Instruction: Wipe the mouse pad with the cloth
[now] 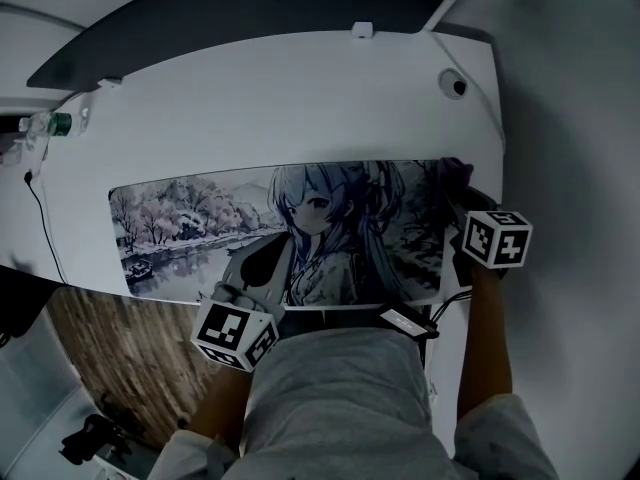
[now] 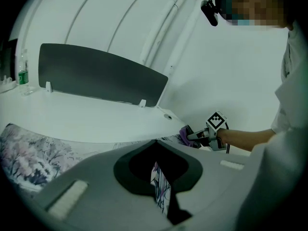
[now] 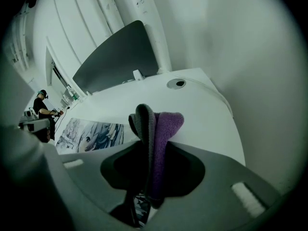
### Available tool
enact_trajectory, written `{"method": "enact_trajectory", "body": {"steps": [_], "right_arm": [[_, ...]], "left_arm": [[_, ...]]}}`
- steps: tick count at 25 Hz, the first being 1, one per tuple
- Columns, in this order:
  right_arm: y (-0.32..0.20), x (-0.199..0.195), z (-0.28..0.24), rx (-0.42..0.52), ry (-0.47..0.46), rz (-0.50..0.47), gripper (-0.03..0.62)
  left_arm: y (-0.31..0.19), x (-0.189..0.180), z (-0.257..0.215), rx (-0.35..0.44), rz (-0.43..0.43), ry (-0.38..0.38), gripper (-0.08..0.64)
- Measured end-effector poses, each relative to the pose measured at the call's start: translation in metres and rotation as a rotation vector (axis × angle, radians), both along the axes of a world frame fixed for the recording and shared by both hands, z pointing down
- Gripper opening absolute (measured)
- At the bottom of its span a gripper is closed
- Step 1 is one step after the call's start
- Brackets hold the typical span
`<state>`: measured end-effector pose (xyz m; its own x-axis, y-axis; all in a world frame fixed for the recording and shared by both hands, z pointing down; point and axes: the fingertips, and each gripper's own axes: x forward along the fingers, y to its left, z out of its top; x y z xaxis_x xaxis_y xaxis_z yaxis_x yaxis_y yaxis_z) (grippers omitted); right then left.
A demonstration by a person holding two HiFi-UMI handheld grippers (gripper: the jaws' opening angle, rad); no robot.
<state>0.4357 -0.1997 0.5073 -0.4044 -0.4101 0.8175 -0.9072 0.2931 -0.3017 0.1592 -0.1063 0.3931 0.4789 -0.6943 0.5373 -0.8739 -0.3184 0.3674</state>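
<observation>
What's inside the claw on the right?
A folded cloth, purple and grey, is pinched in the right claw. Its top sticks out, and its lower part is hidden between the jaws. The mouse pad shows to its left.

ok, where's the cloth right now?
The cloth is pinched between the right gripper's jaws. In the head view it sits at the right end of the mouse pad, by the desk's right edge.
</observation>
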Motion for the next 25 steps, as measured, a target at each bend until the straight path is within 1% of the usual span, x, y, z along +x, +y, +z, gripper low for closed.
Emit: {"method": "enact_trajectory", "body": {"steps": [6, 12, 16, 19, 25], "right_arm": [[0.000, -0.004, 0.002, -0.009, -0.007, -0.014, 0.112], [0.002, -0.012, 0.003, -0.017, 0.015, -0.034, 0.112], [0.000, -0.022, 0.004, -0.024, 0.032, -0.037, 0.112], [0.000, -0.031, 0.004, -0.028, 0.027, -0.019, 0.112], [0.002, -0.063, 0.005, -0.027, 0.046, -0.014, 0.112]], "left_arm": [[0.007, -0.006, -0.003, 0.007, -0.039, -0.011, 0.018], [0.020, -0.021, 0.000, 0.006, -0.085, -0.008, 0.018], [0.025, -0.038, 0.003, 0.005, -0.104, 0.004, 0.018], [0.029, -0.054, 0.005, 0.006, -0.107, 0.010, 0.018], [0.040, -0.096, 0.011, -0.006, -0.124, 0.011, 0.018]]}}
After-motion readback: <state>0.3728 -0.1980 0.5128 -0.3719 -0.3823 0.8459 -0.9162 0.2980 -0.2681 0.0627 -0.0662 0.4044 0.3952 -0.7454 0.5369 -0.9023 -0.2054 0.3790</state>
